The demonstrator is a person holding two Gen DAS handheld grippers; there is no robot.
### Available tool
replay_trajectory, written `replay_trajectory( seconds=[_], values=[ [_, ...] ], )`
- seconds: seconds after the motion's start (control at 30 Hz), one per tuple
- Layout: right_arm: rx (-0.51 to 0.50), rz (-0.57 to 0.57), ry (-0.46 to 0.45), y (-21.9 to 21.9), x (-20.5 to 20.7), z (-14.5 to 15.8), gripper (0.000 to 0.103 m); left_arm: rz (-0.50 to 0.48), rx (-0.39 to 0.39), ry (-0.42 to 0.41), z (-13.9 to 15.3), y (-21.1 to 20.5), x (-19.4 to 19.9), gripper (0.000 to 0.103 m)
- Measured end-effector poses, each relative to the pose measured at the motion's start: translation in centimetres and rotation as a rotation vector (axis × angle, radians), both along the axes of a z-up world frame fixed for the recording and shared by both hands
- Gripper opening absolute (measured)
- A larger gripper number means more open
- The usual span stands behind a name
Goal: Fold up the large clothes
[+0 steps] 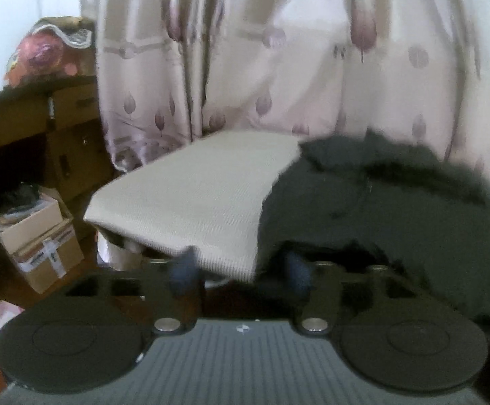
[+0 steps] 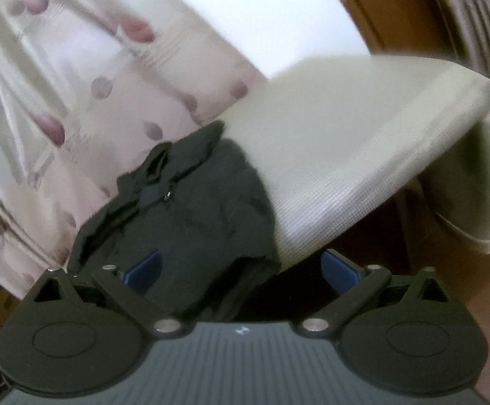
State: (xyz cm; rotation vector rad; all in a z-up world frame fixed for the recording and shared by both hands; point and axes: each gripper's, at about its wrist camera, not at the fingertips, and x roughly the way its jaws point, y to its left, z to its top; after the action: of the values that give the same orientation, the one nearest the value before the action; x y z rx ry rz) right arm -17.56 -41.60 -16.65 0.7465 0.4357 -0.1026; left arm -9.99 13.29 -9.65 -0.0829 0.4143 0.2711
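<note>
The dark hooded jacket lies spread on the cloth-covered bench, hem toward me, ready for folding. My left hand-held gripper and right hand-held gripper hover at its near edge, jaws apart, gripping nothing.

Both views are smeared by motion blur. In the left wrist view the blue pads of the left tongs are soft smudges, and the dark jacket runs out of frame at 3 o'clock, its fabric detail lost. The cardboard boxes at 9 o'clock hold contents too blurred to identify. In the right wrist view the jacket's lower hem hides behind the right tongs, and the table underside at 4 o'clock is in shadow.
</note>
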Motion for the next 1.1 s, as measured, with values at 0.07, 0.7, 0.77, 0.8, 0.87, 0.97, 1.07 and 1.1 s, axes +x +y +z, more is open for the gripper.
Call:
replay_trajectory(
  seconds=[0.07,0.7,0.77,0.8,0.87,0.97,1.07,1.1],
  values=[
    [0.025,-0.007,0.013,-0.5,0.7,-0.5,0.102,0.013,-0.021,-0.026,0.7,0.2,-0.2,0.089],
    [0.121,0.141,0.017,0.1,5.8,-2.0,0.016,-0.239,-0.348,0.246,-1.7,3.5,6.9,0.094],
    [0.152,0.135,0.003,-0.4,5.4,-2.2,0.016,-0.254,-0.361,0.256,-2.0,3.4,7.2,0.092],
    [0.152,0.143,0.004,-0.5,5.5,-2.4,0.016,-0.255,-0.358,0.256,-2.0,3.4,7.3,0.091],
    [0.133,0.153,0.002,-0.3,5.6,-2.4,0.019,-0.254,-0.339,0.234,-1.7,3.4,7.0,0.093],
    [0.153,0.161,0.003,-0.3,5.7,-2.2,0.040,-0.256,-0.317,0.188,-0.8,3.8,6.2,0.102],
    [0.162,0.149,-0.015,-0.2,5.7,-2.0,0.100,-0.271,-0.319,0.178,-0.4,4.4,6.0,0.103],
    [0.161,0.147,-0.022,-0.1,5.7,-1.9,0.100,-0.276,-0.324,0.176,-0.3,4.7,6.0,0.103]
  ],
)
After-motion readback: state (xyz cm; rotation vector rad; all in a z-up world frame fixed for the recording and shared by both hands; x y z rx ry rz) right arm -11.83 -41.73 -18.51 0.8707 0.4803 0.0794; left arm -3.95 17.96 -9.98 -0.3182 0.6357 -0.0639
